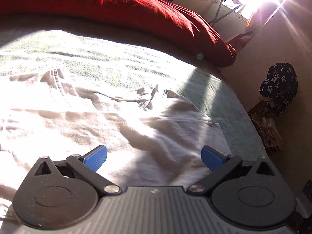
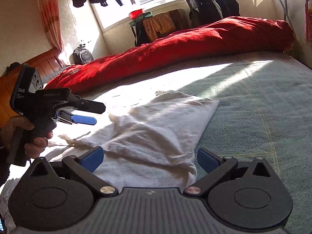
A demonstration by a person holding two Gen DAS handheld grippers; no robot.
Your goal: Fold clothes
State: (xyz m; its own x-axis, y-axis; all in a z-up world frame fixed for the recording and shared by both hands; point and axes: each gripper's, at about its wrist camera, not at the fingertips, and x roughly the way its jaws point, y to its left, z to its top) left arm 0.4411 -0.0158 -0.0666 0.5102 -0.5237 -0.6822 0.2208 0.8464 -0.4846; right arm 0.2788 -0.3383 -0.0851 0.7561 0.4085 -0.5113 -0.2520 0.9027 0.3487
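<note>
A crumpled white garment (image 2: 148,128) lies on the pale green bedspread (image 2: 253,105), partly folded over itself, with a frayed edge toward the left. My right gripper (image 2: 150,159) hovers open just over its near corner, blue pads wide apart and nothing between them. In the left wrist view the same white garment (image 1: 97,113) fills the sunlit foreground, and my left gripper (image 1: 154,157) is open above it. The left gripper (image 2: 83,120) also shows in the right wrist view, held by a hand (image 2: 33,138) over the garment's left side.
A long red duvet (image 2: 175,46) lies rolled along the far side of the bed. A wooden headboard (image 2: 39,64) and a backpack (image 2: 82,55) are at the left. Dark clothes (image 2: 210,3) hang by the window. The bed's edge (image 1: 243,101) drops to the floor at the right.
</note>
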